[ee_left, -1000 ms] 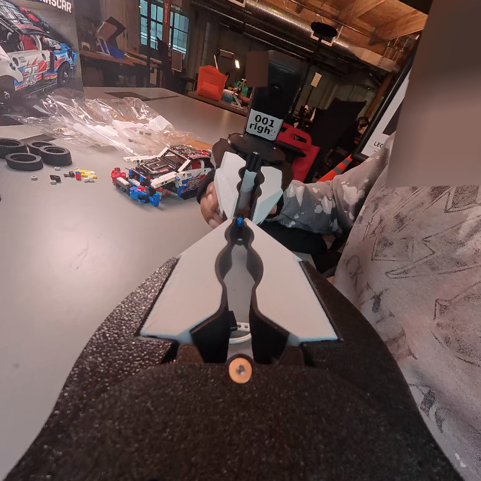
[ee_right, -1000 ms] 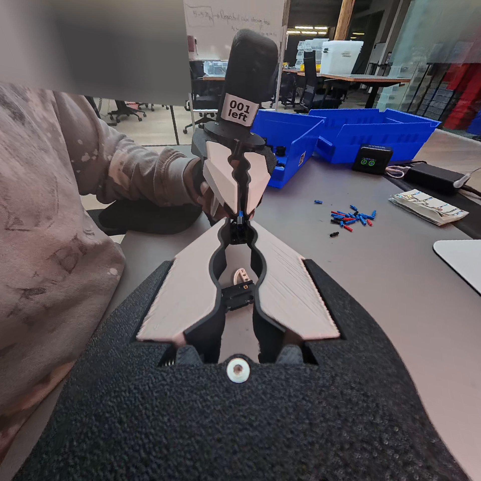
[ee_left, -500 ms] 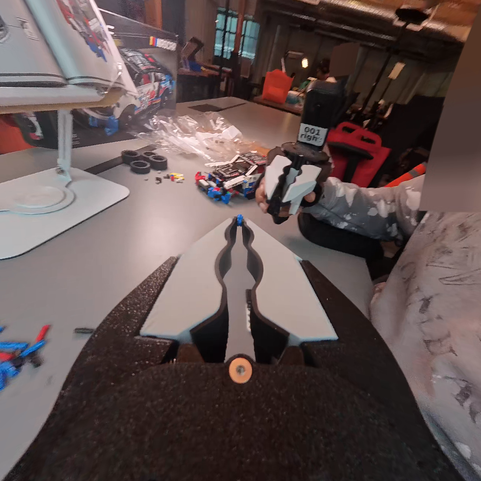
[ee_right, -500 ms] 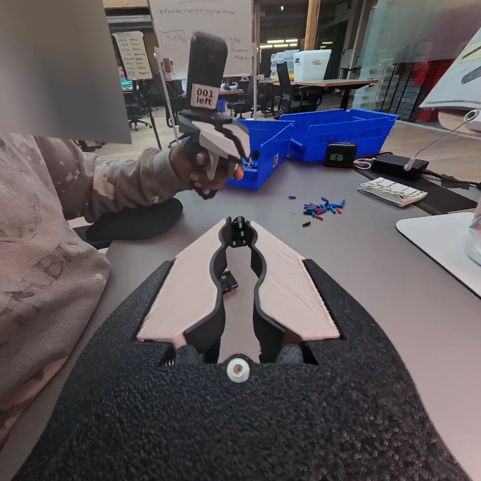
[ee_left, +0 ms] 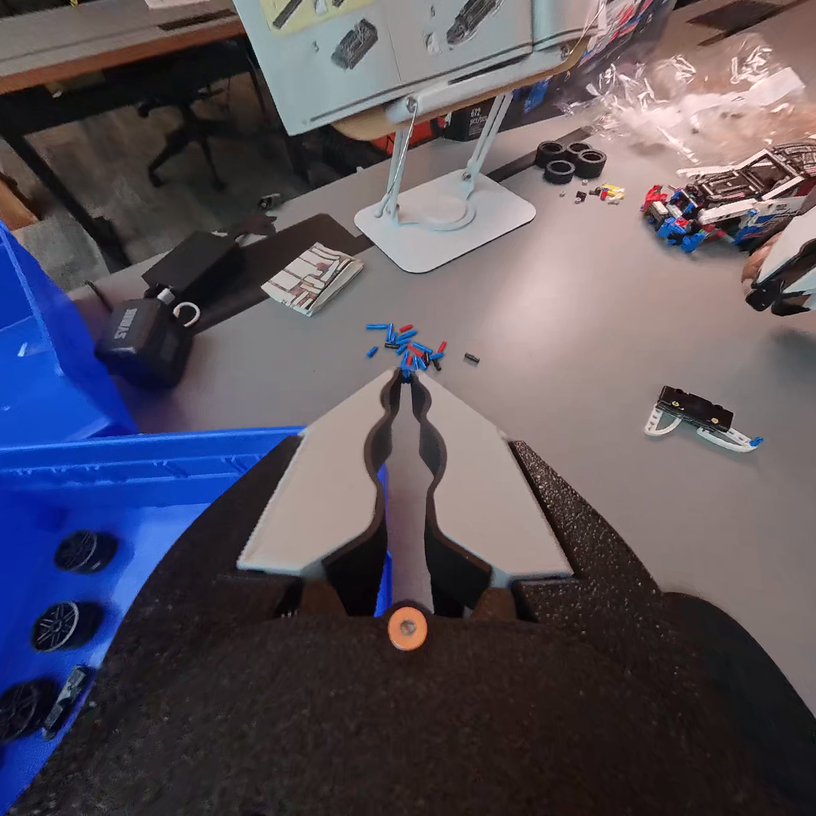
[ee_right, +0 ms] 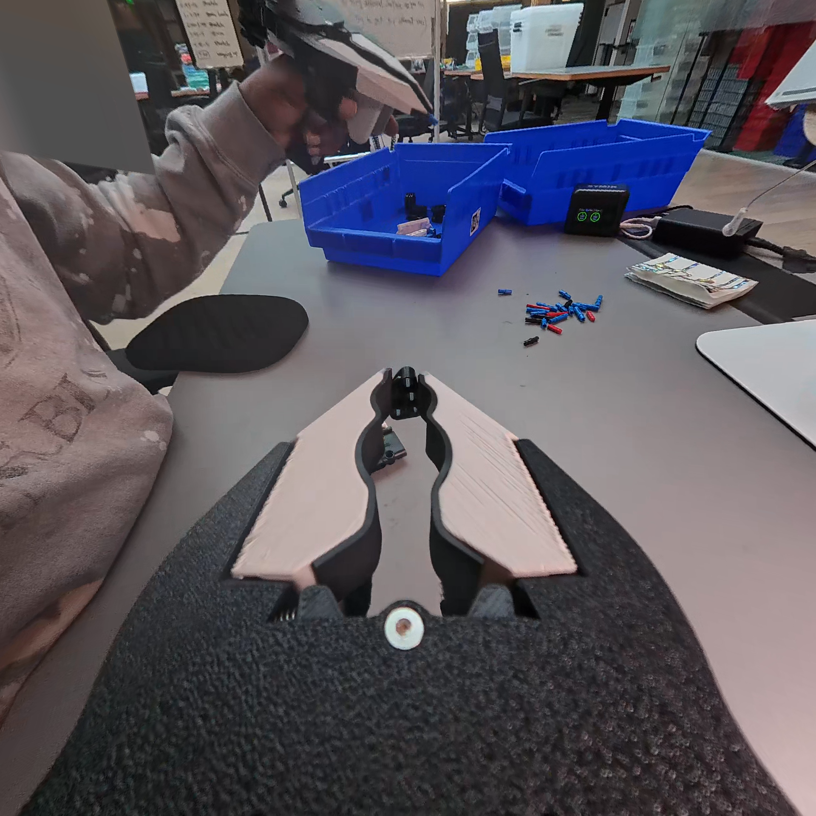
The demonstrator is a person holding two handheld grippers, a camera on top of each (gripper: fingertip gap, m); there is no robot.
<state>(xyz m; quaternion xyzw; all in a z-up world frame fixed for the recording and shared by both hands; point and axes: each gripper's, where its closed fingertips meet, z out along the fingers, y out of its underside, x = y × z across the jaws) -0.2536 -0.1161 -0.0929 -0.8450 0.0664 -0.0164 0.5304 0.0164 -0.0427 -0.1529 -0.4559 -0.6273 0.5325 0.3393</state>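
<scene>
My left gripper (ee_left: 406, 379) is shut on a small blue pin (ee_right: 432, 118) and is held up in the air, above a pile of blue, red and black pins (ee_left: 410, 349) on the grey table. It shows at the upper left of the right wrist view. My right gripper (ee_right: 404, 375) is shut on a small black brick piece (ee_right: 404, 395) low over the table. A black and white brick assembly (ee_left: 697, 415) lies on the table below it. The right gripper also shows at the right edge of the left wrist view (ee_left: 772, 304).
Two blue bins (ee_right: 397, 251) stand at the table's far side, one with wheel rims (ee_left: 62, 618). A booklet stand's white base (ee_left: 446, 221), a folded sheet (ee_left: 313, 282), a black device (ee_left: 141, 340), tyres (ee_left: 569, 159) and a half-built toy car (ee_left: 742, 207) sit around. Some 30 cm of space lies between my two pairs of fingers. To reach the black device (ee_left: 141, 340) in a straight line is about 30 cm for my left fingers, about 50 cm for my right. It is also in sight in the right wrist view (ee_right: 585, 192).
The two grippers met tip to tip a second ago and have moved apart. My left gripper rose and swung away over the pins and bins with the blue pin. My right gripper stayed low.
</scene>
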